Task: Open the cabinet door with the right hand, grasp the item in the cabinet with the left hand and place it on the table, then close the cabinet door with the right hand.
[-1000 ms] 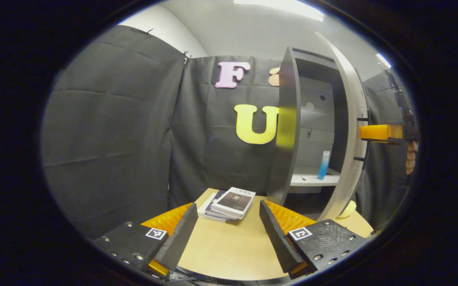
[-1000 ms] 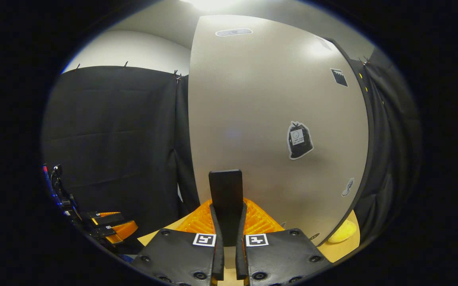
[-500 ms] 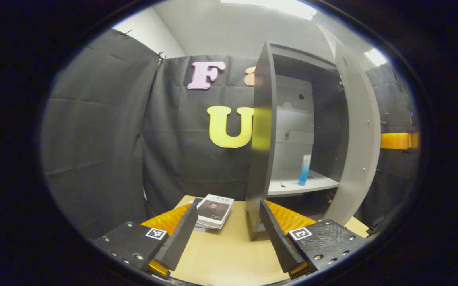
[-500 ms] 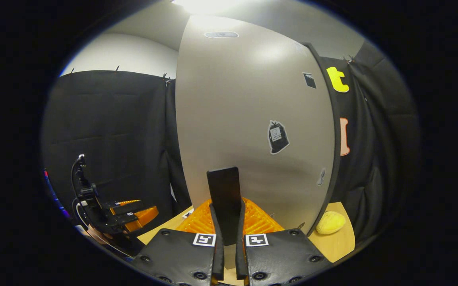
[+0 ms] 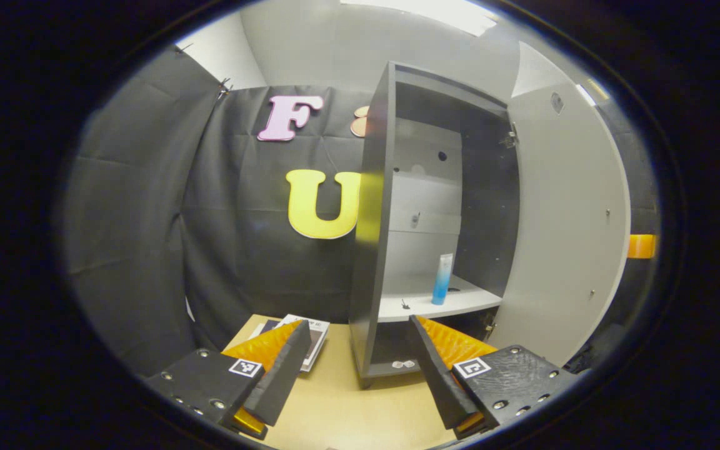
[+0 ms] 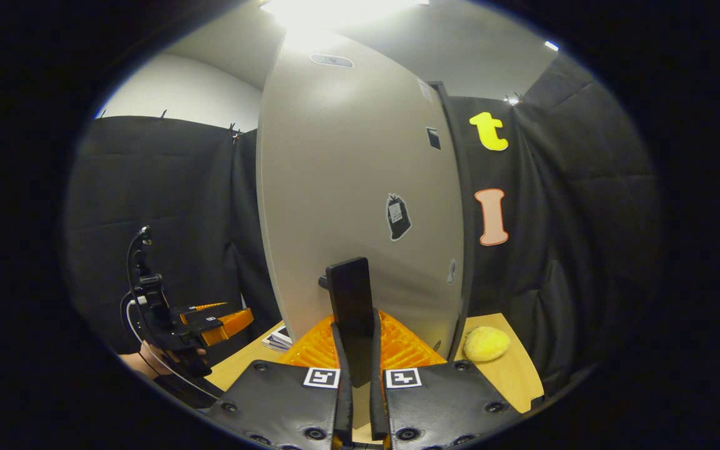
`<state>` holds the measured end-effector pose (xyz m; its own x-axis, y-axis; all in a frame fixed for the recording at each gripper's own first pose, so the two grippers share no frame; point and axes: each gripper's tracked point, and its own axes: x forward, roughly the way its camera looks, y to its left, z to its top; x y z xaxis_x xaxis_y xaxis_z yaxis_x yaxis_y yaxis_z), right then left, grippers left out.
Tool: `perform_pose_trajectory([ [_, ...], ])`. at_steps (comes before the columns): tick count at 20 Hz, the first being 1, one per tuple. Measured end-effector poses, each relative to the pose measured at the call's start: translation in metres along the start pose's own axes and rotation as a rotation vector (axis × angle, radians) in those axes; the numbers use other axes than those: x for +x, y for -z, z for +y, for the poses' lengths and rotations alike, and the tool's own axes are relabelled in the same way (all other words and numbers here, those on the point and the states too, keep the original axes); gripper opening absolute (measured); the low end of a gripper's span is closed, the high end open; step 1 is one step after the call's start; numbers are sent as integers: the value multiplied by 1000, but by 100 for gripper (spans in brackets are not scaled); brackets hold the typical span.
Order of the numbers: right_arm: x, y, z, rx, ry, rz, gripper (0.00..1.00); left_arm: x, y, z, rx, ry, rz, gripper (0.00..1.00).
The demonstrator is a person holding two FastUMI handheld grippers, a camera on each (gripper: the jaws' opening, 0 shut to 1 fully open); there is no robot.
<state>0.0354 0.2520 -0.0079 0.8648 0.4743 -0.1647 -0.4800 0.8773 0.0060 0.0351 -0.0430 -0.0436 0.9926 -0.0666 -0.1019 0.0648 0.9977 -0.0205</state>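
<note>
The dark cabinet (image 5: 372, 219) stands on the table with its pale door (image 5: 560, 219) swung wide to the right. On its white shelf (image 5: 466, 301) a slim blue bottle (image 5: 442, 287) stands upright. My left gripper (image 5: 358, 325) is open and holds nothing; it hangs over the table in front of the cabinet, short of the shelf. In the right gripper view my right gripper (image 6: 357, 331) is shut on the dark door handle (image 6: 349, 287), against the door's outer face (image 6: 347, 175). The left gripper (image 6: 222, 319) and a hand show at lower left.
A stack of books (image 5: 300, 331) lies on the wooden table (image 5: 335, 406) left of the cabinet. A yellow round object (image 6: 486, 344) sits on the table beyond the door's hinge side. Something small lies on the cabinet's bottom floor (image 5: 402, 364). Black cloth walls surround the booth.
The door has swung further open with my right gripper on its handle. My left gripper has shifted right, to face the cabinet's opening; the bottle has not moved.
</note>
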Motion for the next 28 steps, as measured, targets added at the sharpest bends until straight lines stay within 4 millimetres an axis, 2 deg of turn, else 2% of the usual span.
perform_pose_trajectory([
  [1, -2, 0, 0, 14, 15, -3, 10, 1, -1, -4, 7, 10, -2, 94],
  [2, -3, -1, -2, 26, 27, -6, 13, 2, 1, -9, 12, 19, -2, 94],
  [4, -7, 0, -6, 43, 51, -3, 12, 3, 4, -19, 8, 46, 5, 93],
  [5, -11, -1, -9, 37, 63, 0, 12, 4, 5, -26, 2, 65, 10, 97],
  [7, -13, -1, -17, 23, 86, 3, 12, 2, 7, -36, 5, 89, 16, 95],
  [8, -14, -1, -21, 24, 97, 3, 12, 2, 7, -39, 9, 94, 18, 93],
  [15, -14, -6, -34, 43, 121, -43, 10, 4, 17, -42, 21, 84, 30, 95],
  [16, -14, -8, -36, 43, 120, -50, 5, 3, 19, -42, 17, 77, 36, 95],
  [17, -13, -7, -39, 40, 123, -52, 5, 2, 20, -44, 11, 77, 38, 95],
  [18, -14, -8, -42, 35, 131, -57, 10, 2, 22, -46, 5, 75, 40, 93],
  [21, -13, -11, -55, 36, 179, -73, 8, 2, 28, -52, 0, 69, 56, 95],
  [23, -11, -11, -48, 65, 165, -80, 0, 4, 29, -56, -1, 73, 61, 95],
  [24, -11, -12, -43, 81, 155, -88, 4, 6, 30, -57, -2, 77, 64, 93],
  [25, -9, -13, -42, 99, 149, -94, 6, 8, 32, -60, -4, 82, 69, 95],
  [26, -11, -14, -40, 115, 147, -97, 6, 7, 33, -61, -7, 88, 76, 93],
  [27, -13, -12, -40, 131, 159, -95, 2, 8, 33, -62, -12, 93, 81, 93],
  [28, -18, -11, -41, 143, 174, -95, 9, 9, 34, -64, -20, 101, 84, 95],
])
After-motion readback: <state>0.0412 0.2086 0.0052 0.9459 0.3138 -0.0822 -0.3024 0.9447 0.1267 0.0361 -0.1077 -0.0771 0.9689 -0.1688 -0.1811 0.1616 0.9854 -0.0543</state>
